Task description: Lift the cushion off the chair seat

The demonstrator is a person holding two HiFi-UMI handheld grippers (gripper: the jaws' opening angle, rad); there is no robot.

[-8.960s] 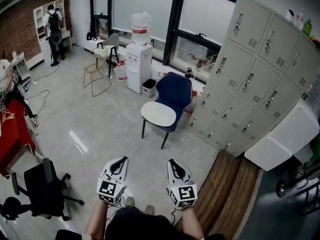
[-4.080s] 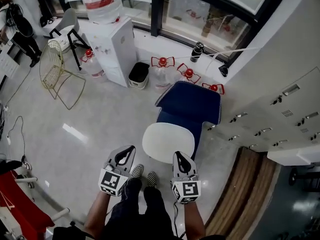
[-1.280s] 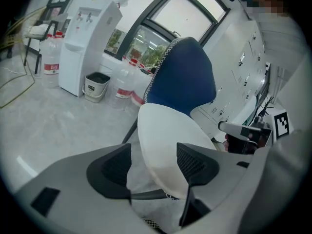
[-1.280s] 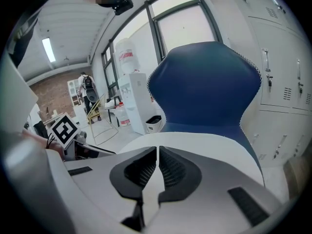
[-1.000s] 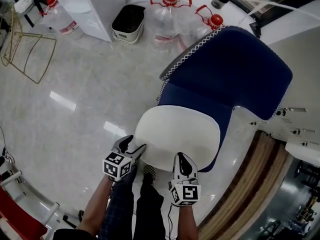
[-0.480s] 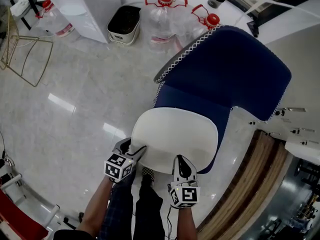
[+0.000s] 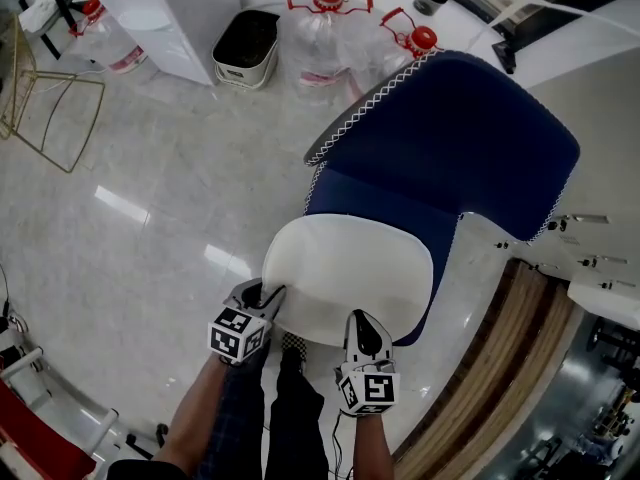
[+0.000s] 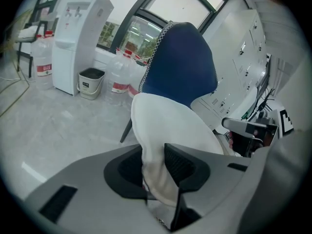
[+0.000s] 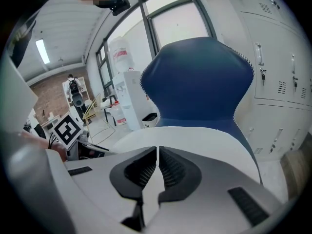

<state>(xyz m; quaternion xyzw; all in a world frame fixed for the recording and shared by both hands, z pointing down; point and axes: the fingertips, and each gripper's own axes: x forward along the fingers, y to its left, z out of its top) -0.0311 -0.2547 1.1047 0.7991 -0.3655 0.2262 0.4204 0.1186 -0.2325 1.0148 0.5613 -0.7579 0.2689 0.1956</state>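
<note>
Pale glossy stone floor (image 7: 150,168) is spreading under everything, w/ a strip of brown wood planking (image 7: 480,388) running along the right and pale grey lockers (image 7: 600,198) standing beyond it. Two clear water jugs w/ red caps (image 7: 325,18) and a small white bin w/ a black liner (image 7: 246,48) are sitting by the far wall. A gold wire-frame chair (image 7: 50,98) is standing off to the left.

Navy-blue upholstered chair w/ white stitched edging (image 7: 470,138) is facing the person. White rounded cushion (image 7: 350,273) is lying flat on its seat, covering most of it, w/ its near edge pointing toward the person's dark-trousered legs (image 7: 290,418).

Left gripper (image 7: 268,296) is sitting at the cushion's near-left edge. Its jaws have just been closing, and the left gripper view is showing the white edge bunching btwn the ribbed black pads (image 8: 181,162), which are pressing on it from both sides.

Right gripper (image 7: 358,320) is resting at the near-right edge, tips just over the rim. Its jaws are standing drawn together to a thin slit. Prob. nothing is clamped there, tho the white cushion behind the slit is making that hard to judge.
</note>
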